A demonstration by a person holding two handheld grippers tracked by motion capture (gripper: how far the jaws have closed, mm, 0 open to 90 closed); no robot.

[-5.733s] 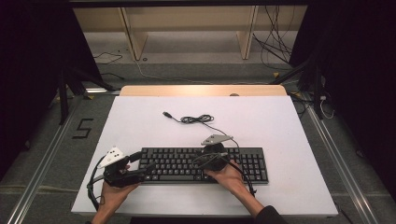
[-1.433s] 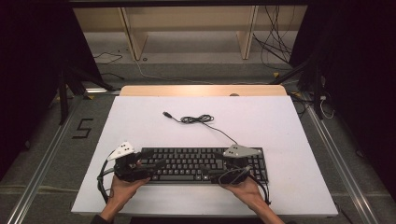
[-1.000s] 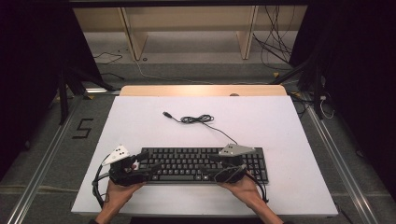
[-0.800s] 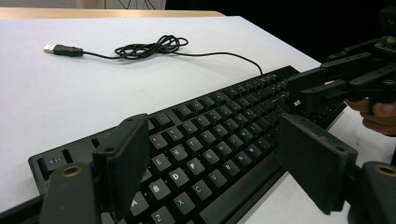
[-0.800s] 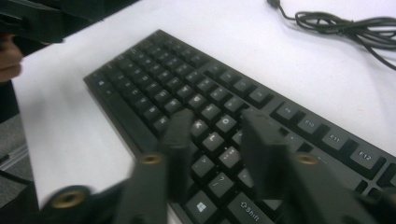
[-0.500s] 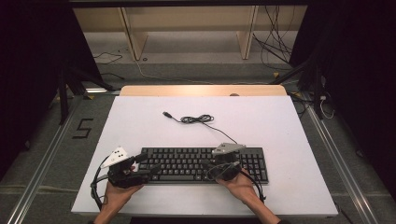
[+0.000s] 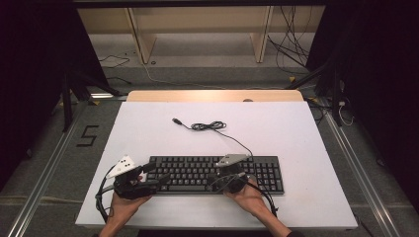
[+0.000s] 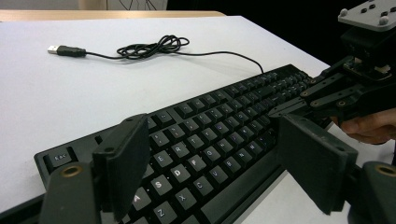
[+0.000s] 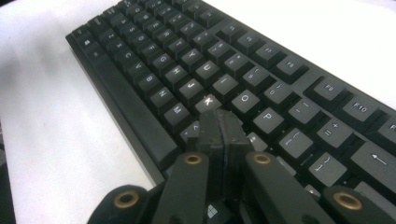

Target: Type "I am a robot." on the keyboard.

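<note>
I have the black keyboard (image 7: 216, 174) lying near the front edge of the white table (image 7: 296, 133), its long axis running left to right across my reach, with its cable (image 7: 213, 126) trailing to the far side and ending in a loose coil and a USB plug (image 8: 66, 50). My right claw (image 9: 219, 122) is clenched, its two jaws pressed flat together with nothing between them, so that the pair forms a single blunt tip. In the right gripper view that tip hovers just above the letter keys around the K (image 9: 208, 101), on the right half of the letter block, and I cannot tell whether it touches a key. The keys lie straight below and just ahead of the tip, so I judge the coming move to be a short press downward rather than any travel along the board. My left claw (image 8: 219, 163) is released, jaws standing wide apart and empty, poised over the left end of the keyboard near the A and S row, with the near edge of the board between the jaws in its own view. For any key on the right half my right hand (image 7: 249, 195) is plainly the nearer; the left hand (image 7: 123, 205) covers the left end.
</note>
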